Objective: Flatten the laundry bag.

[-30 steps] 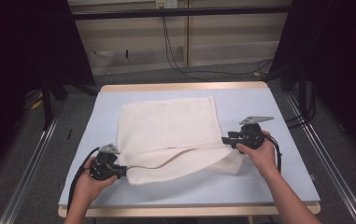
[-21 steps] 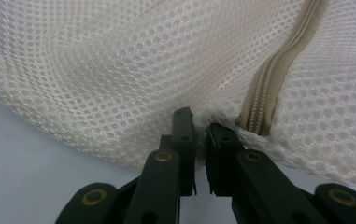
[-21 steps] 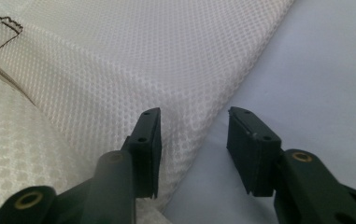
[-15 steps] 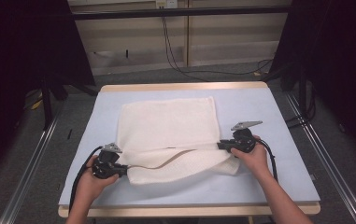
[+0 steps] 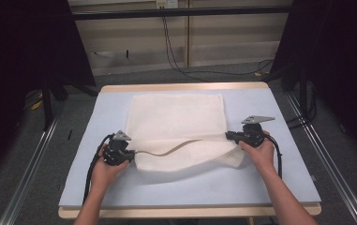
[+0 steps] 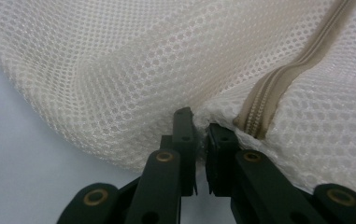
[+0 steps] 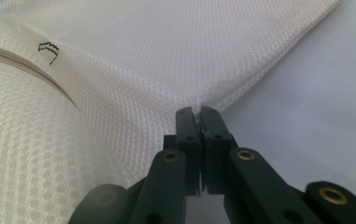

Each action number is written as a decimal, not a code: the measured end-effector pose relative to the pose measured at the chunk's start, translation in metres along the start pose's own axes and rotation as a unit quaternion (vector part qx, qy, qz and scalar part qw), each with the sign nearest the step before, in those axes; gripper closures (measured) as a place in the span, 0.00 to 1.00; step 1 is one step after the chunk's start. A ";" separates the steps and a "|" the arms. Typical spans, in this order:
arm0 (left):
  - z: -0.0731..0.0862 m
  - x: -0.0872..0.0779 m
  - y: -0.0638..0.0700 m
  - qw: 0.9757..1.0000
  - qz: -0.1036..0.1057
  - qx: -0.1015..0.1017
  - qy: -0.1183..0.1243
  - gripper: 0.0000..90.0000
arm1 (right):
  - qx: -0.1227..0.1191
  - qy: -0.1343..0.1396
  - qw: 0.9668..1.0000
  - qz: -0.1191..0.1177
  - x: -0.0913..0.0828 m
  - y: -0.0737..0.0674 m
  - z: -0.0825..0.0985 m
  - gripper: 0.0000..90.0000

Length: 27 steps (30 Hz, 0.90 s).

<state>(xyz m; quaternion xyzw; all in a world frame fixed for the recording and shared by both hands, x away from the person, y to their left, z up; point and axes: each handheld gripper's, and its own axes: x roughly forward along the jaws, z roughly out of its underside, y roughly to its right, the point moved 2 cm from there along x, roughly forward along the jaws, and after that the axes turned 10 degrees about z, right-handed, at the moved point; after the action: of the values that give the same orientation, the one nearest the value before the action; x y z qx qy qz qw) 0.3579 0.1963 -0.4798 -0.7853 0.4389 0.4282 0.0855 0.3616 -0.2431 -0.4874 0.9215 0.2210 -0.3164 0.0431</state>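
A cream mesh bag point(image 5: 176, 115) with a beige zipper point(image 6: 278, 86) lies on the pale blue table top point(image 5: 279, 183); its near part is bunched into a raised fold. My left gripper point(image 6: 201, 122) is shut on the bag's near left corner right beside the zipper's end, at the fold's left end point(image 5: 133, 153) in the high view. My right gripper point(image 7: 198, 114) has just closed and is shut on the bag's thin right edge, at the fold's right end point(image 5: 228, 136). A small black mark point(image 7: 48, 50) sits on the mesh.
The table has a wooden rim point(image 5: 185, 86) and bare blue surface in front of the bag and at both sides. Metal rails point(image 5: 26, 173) run along the floor on each side. Cables point(image 5: 176, 56) hang behind the table.
The left gripper moved right and slightly away with its corner. The right gripper dipped in toward the bag and closed on its right edge. The near fold stands a little higher.
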 end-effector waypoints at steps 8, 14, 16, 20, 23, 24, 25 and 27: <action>0.003 -0.003 -0.004 1.000 0.021 0.000 0.002 0.93 | 0.019 -0.001 1.000 -0.004 -0.010 0.000 0.009 0.91; 0.015 -0.019 -0.002 0.999 0.036 -0.004 0.025 0.92 | 0.014 0.004 1.000 -0.009 -0.027 -0.009 0.010 0.81; 0.017 -0.022 -0.002 0.999 0.041 -0.002 0.028 0.92 | 0.016 0.009 1.000 -0.010 -0.032 -0.010 0.010 0.77; 0.021 -0.023 -0.002 0.999 0.044 -0.005 0.031 0.92 | 0.021 0.021 0.999 -0.017 -0.041 -0.011 0.011 0.73; 0.023 -0.023 -0.001 0.999 0.046 0.001 0.024 0.92 | 0.019 0.028 0.999 -0.011 -0.048 -0.009 0.010 0.76; 0.023 -0.024 -0.001 0.999 0.046 0.003 0.024 0.92 | 0.021 0.029 0.999 -0.011 -0.049 -0.008 0.010 0.77; 0.024 -0.024 -0.001 0.999 0.047 0.004 0.023 0.92 | 0.021 0.029 0.999 -0.013 -0.050 -0.007 0.009 0.79; 0.028 -0.024 -0.002 0.999 0.049 0.003 0.020 0.92 | 0.025 0.032 0.999 -0.015 -0.052 -0.006 0.009 0.80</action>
<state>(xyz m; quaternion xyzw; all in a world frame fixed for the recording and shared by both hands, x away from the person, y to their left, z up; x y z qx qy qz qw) 0.3370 0.2264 -0.4797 -0.7711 0.4798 0.4146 0.0574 0.3176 -0.2597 -0.4623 0.9287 0.2281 -0.2924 0.0076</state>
